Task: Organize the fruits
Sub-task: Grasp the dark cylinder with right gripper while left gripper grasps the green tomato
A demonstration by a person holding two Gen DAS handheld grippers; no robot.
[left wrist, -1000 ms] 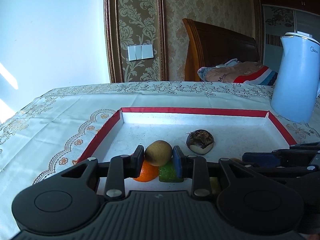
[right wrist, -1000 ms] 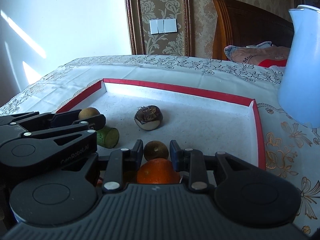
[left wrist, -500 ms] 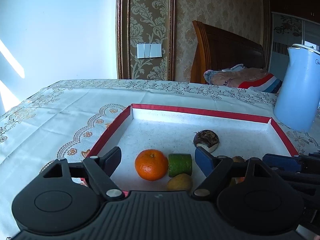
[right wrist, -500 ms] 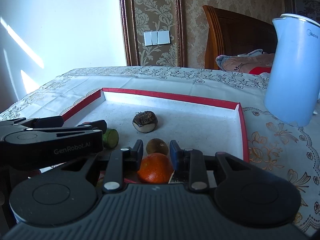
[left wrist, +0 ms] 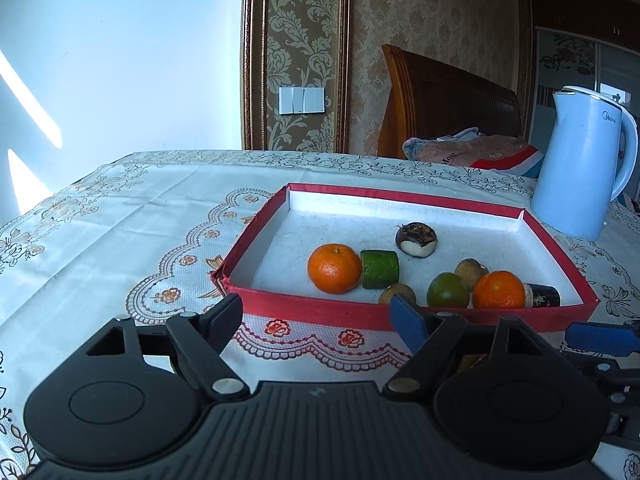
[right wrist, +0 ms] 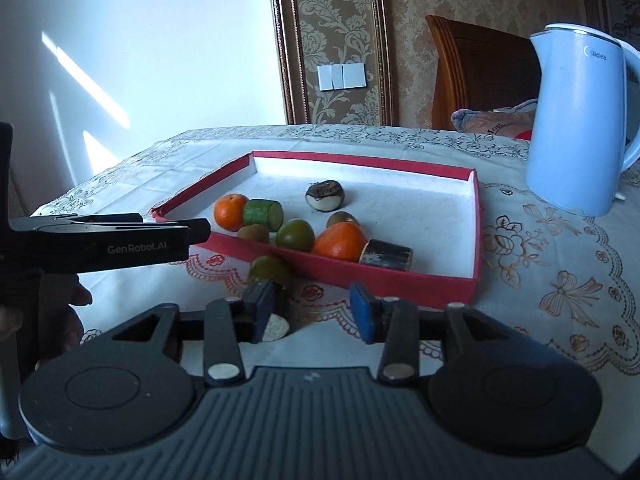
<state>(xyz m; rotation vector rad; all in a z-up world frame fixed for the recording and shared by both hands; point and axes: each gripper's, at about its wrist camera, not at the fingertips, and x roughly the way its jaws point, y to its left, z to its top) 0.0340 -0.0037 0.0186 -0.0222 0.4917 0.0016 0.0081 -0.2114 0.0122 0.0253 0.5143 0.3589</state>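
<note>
The red-rimmed tray (left wrist: 304, 306) (right wrist: 400, 280) holds two oranges (left wrist: 334, 268) (left wrist: 499, 290), a green cylinder piece (left wrist: 380, 269), a dark chestnut-like fruit (left wrist: 416, 239), brown kiwis (left wrist: 397, 294), a green fruit (left wrist: 447, 290) and a dark cylinder (left wrist: 542, 296). My left gripper (left wrist: 316, 316) is open and empty, just short of the tray's near rim. The jaws of my right gripper (right wrist: 310, 304) are opening, with nothing pressed between them. One green fruit (right wrist: 268, 270) lies outside the tray ahead of its left finger. A pale round slice (right wrist: 276, 328) rests beside that finger.
A light blue kettle (left wrist: 580, 168) (right wrist: 576, 128) stands on the patterned tablecloth behind the tray's right corner. The left gripper's body (right wrist: 120, 240) reaches in from the left in the right wrist view. A wooden headboard and bedding lie beyond the table.
Both grippers pulled back from over the tray to in front of its near rim. The left one opened and left its brown fruit in the tray. The right one has begun opening.
</note>
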